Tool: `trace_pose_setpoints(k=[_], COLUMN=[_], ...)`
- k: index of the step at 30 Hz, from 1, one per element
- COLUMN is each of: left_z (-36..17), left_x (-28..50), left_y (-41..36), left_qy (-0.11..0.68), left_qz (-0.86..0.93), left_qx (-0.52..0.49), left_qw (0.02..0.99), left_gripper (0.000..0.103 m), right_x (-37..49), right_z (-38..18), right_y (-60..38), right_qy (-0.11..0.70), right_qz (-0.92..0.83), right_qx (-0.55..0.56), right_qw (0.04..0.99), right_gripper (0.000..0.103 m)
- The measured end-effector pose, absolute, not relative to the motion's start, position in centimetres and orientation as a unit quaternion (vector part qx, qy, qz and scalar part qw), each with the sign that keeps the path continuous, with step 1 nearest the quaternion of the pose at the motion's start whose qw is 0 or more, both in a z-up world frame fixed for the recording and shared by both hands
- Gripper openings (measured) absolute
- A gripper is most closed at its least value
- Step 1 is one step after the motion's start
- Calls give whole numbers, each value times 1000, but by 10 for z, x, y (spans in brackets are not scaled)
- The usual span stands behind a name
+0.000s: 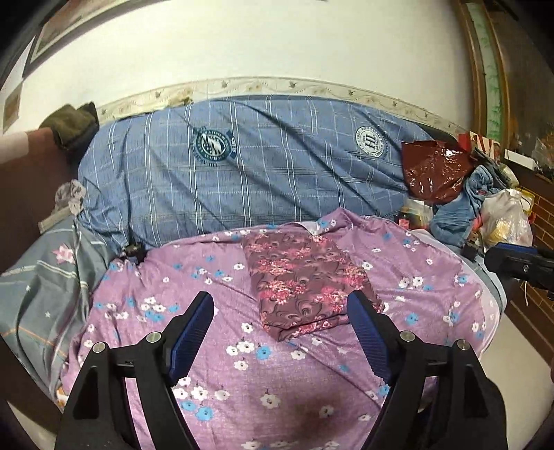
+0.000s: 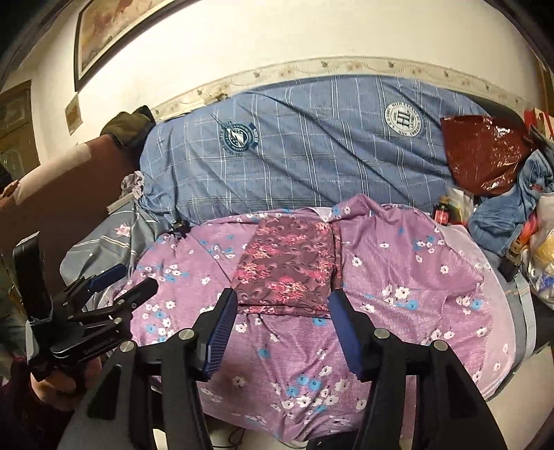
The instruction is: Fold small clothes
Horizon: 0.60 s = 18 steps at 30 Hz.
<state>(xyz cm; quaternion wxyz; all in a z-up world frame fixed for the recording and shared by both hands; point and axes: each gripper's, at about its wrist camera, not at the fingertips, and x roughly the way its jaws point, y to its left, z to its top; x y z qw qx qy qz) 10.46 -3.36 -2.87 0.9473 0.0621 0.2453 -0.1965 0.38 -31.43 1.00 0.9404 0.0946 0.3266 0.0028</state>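
One folded garment (image 1: 306, 284) is present: a maroon cloth printed with pink flower clusters, lying flat as a neat rectangle, with layered edges showing at its near end. It rests at the middle of one purple sheet (image 1: 221, 363) scattered with white and blue blossoms, touching nothing else but that sheet.

Two grippers are counted. The left gripper (image 1: 280, 335) hangs above the sheet with its blue-padded jaws spread wide; nothing lies between them and they touch no cloth. The right gripper (image 2: 282, 329) also stands released, its jaws apart above the near edge of the garment, with no cloth pinched. In the right wrist view the left gripper appears at the far left, held in a person's hand (image 2: 59, 384).

Behind the purple sheet lies one blue checked quilt (image 1: 242, 176) bearing two round emblems. To its left lies one grey flowered cloth (image 1: 45, 284).

Containers: one shiny dark red bag (image 1: 434, 169) sits at the right, against the quilt; its contents cannot be told. One pale plastic bag (image 1: 507, 218) at the far right holds something yellow. One small red-capped bottle (image 2: 443, 209) stands beside a crumpled piece of blue denim (image 2: 502, 214).

One framed picture (image 2: 107, 31) hangs on the wall at upper left.
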Motion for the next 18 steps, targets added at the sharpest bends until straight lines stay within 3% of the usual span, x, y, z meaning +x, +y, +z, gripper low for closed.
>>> trace_pose_setpoints(k=[7,18], left_z=[-39,-55], left_x=[108,196], left_y=[-32,-52], left_qy=[246,273], left_qz=[-194,-161], left_qx=[77,69], left_qw=[947,946], left_gripper=[81,81], right_x=[18,79], right_z=[-12,-55], right_y=[-309,-320], right_qy=[340,382], right_qz=[-21,-55], right_qx=[83,51], right_qw=[937,921], right_gripper=[59,59])
